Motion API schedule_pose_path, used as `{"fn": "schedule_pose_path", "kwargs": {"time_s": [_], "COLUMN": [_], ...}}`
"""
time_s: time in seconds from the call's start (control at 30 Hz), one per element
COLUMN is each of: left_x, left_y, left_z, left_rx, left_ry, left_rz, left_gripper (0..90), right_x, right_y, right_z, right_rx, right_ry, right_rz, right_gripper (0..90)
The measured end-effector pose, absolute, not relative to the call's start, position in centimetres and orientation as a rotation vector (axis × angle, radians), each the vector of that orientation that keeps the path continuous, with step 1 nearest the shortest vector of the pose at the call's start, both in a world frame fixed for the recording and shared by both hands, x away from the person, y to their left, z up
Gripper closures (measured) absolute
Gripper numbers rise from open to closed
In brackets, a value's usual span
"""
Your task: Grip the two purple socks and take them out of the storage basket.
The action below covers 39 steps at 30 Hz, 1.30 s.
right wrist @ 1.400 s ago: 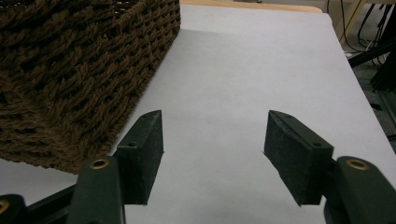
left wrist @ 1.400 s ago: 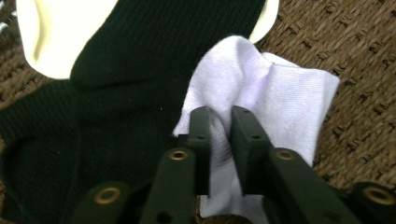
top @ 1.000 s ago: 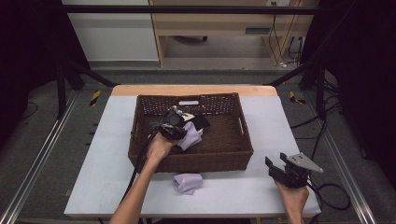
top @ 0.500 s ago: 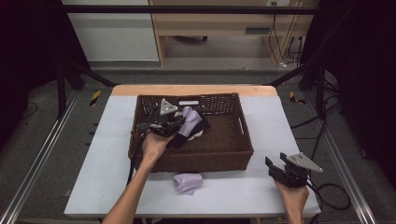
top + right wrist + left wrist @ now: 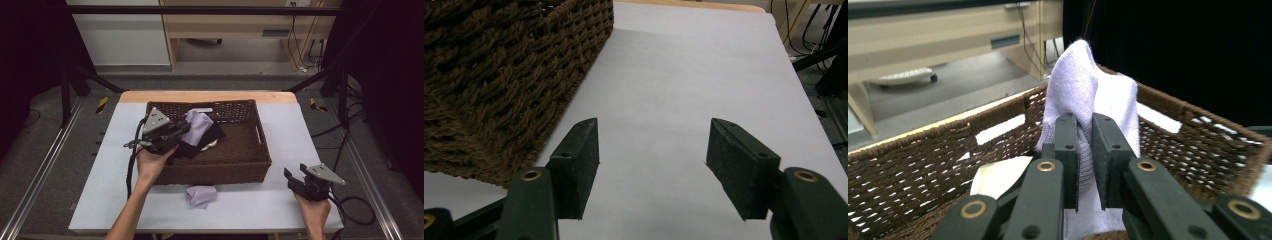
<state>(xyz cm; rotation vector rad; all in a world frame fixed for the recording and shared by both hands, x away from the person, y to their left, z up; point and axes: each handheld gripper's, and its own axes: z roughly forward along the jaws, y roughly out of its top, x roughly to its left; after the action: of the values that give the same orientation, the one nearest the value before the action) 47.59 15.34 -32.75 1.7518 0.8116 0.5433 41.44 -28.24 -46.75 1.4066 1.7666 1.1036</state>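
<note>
A white-topped table (image 5: pixel 250 205) with a pale wooden far edge stands in a dim room, with grey floor around it and a light wood desk against the far wall.

Nearest the person, at the front right corner of the table, the right gripper (image 5: pixel 302 186) rests in the person's hand, well apart from everything else. In the right gripper view its two black jaws stand apart with nothing between them, bare white tabletop showing in the gap, and the corner of the brown wicker basket (image 5: pixel 499 75) rises at the left.

Also near the front edge, a small crumpled lilac cloth (image 5: pixel 201 195) lies on the table, just in front of the basket's near wall.

Behind it sits the basket (image 5: pixel 240 170), a rectangular woven tray with cut-out handles. Over its left part the left gripper (image 5: pixel 181 131) is held in the person's left hand above the basket floor. Its jaws are narrow and pinched on a lilac sock (image 5: pixel 197 127), which hangs from them over dark clothing (image 5: pixel 207 137) piled inside the basket. In the left gripper view the sock (image 5: pixel 1088 100) stands up between the two pads, folded over at the top, with the basket's far wall behind it and something white (image 5: pixel 998 177) lying low in the basket.
</note>
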Motion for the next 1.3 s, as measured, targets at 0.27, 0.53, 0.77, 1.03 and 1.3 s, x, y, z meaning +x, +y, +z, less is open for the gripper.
{"fn": "schedule_pose_path", "kwargs": {"time_s": [0.27, 0.53, 0.77, 1.03, 1.3], "left_x": [44.4, 42.0, 40.2, 38.9, 37.9], "left_y": [15.7, 15.5, 15.4, 15.2, 14.7], "left_z": [-32.1, -32.7, -33.6, -35.5, -37.3], "left_rx": [1.729, 1.756, 1.780, 1.832, 1.879], "left_ry": [0.738, 0.690, 0.660, 0.653, 0.654], "left_rz": [0.525, 0.500, 0.467, 0.422, 0.361], "left_gripper": [81.1, 81.1, 81.1, 81.1, 81.1], "right_x": [41.4, 41.3, 41.2, 41.1, 41.0], "right_y": [-28.3, -28.5, -28.5, -28.5, -28.5], "right_z": [-46.7, -46.5, -46.5, -46.5, -46.5], "right_rx": [1.407, 1.419, 1.408, 1.398, 1.400], "right_ry": [1.761, 1.752, 1.741, 1.742, 1.717], "right_rz": [1.108, 1.115, 1.095, 1.097, 1.080], "right_gripper": [37.9, 37.6, 37.5, 36.2, 29.4]}}
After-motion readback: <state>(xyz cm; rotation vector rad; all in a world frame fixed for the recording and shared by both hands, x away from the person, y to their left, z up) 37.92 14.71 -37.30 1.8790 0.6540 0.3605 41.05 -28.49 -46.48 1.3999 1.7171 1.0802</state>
